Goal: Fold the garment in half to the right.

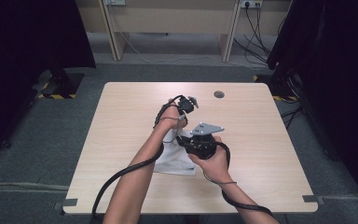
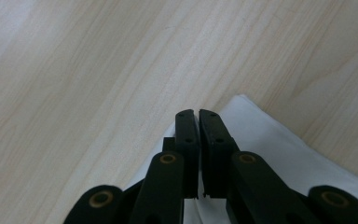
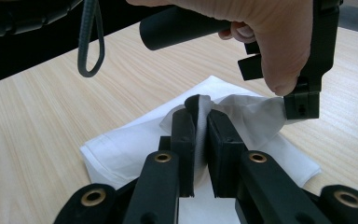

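Note:
A white cloth point(image 1: 175, 164) lies folded on the wooden table point(image 1: 261, 140) in front of the person. My right gripper point(image 3: 201, 105) is shut on a raised fold of the cloth point(image 3: 135, 144), and white fabric shows between its pads. My left gripper point(image 2: 197, 112) is shut, its tips over the cloth's corner point(image 2: 270, 140). In the right gripper view the lifted layer stretches across to the left gripper point(image 3: 302, 109), which a hand holds pointing down. In the high view the left gripper point(image 1: 182, 122) stands just beyond the right gripper point(image 1: 184, 140), both over the cloth's far edge.
A round grommet hole point(image 1: 219, 94) sits near the table's far edge. Cables trail from both grippers off the near edge. Dark curtains flank the table, and a desk frame with wall sockets stands behind it.

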Tool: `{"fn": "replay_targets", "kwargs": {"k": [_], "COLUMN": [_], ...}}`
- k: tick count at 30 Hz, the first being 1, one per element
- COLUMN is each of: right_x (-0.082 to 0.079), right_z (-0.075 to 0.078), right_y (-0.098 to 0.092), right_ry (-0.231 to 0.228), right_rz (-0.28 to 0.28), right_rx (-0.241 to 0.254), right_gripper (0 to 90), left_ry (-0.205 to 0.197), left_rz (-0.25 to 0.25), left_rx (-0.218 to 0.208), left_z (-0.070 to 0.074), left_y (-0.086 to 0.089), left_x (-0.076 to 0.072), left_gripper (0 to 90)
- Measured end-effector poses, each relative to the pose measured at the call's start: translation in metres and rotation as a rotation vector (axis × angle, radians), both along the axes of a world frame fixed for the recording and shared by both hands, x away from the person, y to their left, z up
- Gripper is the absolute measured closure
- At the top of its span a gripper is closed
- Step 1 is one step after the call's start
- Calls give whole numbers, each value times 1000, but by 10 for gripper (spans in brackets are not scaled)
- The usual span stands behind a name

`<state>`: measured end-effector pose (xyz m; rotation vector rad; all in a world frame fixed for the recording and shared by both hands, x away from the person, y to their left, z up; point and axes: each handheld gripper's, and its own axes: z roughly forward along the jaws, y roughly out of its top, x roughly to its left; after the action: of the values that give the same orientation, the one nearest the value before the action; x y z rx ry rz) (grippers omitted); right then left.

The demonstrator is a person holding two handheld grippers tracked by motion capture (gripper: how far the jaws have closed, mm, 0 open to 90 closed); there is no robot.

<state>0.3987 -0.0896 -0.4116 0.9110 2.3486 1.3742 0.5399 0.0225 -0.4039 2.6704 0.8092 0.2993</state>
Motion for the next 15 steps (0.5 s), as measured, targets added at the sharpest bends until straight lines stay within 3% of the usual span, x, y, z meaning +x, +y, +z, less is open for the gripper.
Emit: {"fn": "replay_targets", "kwargs": {"k": [15], "right_x": [-1], "right_z": [-5], "right_y": [-3], "right_ry": [8], "right_rz": [-6], "right_rx": [-5], "right_gripper": [823], "left_ry": [4], "left_rz": [-4], "left_rx": [4], "left_z": [-3], "left_y": [-1], "left_x": [-1], "left_gripper": [858]}}
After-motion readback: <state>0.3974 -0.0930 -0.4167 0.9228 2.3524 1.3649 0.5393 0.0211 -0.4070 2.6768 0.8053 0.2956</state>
